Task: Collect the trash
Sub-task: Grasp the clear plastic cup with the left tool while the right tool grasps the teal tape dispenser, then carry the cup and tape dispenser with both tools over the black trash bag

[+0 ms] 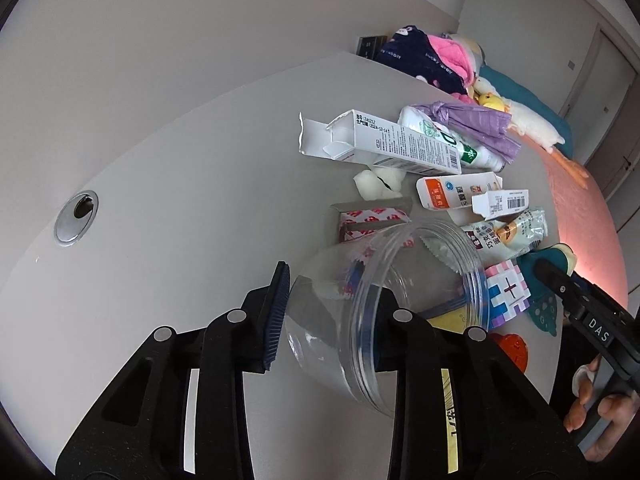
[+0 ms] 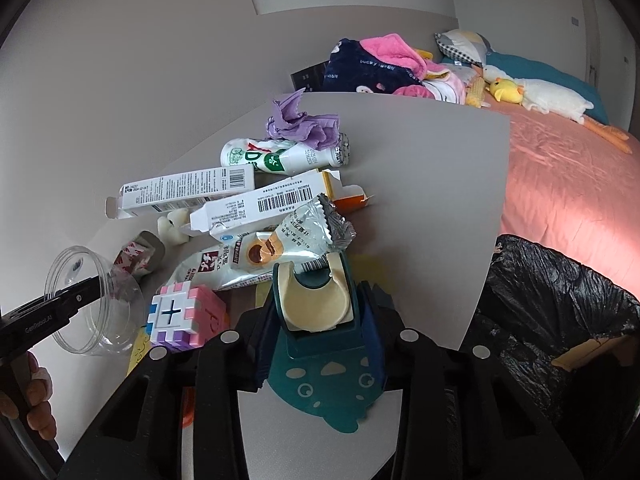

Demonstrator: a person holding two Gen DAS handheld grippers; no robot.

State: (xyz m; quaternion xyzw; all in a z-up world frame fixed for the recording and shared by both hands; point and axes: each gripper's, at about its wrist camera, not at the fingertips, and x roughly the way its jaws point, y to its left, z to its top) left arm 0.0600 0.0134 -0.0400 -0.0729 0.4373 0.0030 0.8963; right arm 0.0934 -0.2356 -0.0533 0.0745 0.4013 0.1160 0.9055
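- The left gripper is clenched on a clear plastic jar, its fingers pressing the jar's wall from both sides; the jar lies tilted with its open mouth towards the trash pile.
- The right gripper is clenched on a teal tape dispenser that holds a cream roll of tape; the dispenser stands between the fingers, above the grey surface.
- The trash lies heaped on the surface: a silver-ended snack wrapper touches the dispenser's front, with white cartons bearing barcodes just behind it.
- A white drink bottle lies on its side further back, and a crumpled purple bag rests against it.
- A pink, white and blue puzzle cube sits between the jar and the dispenser.
- A bin lined with a black bag stands beside the surface's right edge.
- Behind it a pink bed carries plush toys and clothes.
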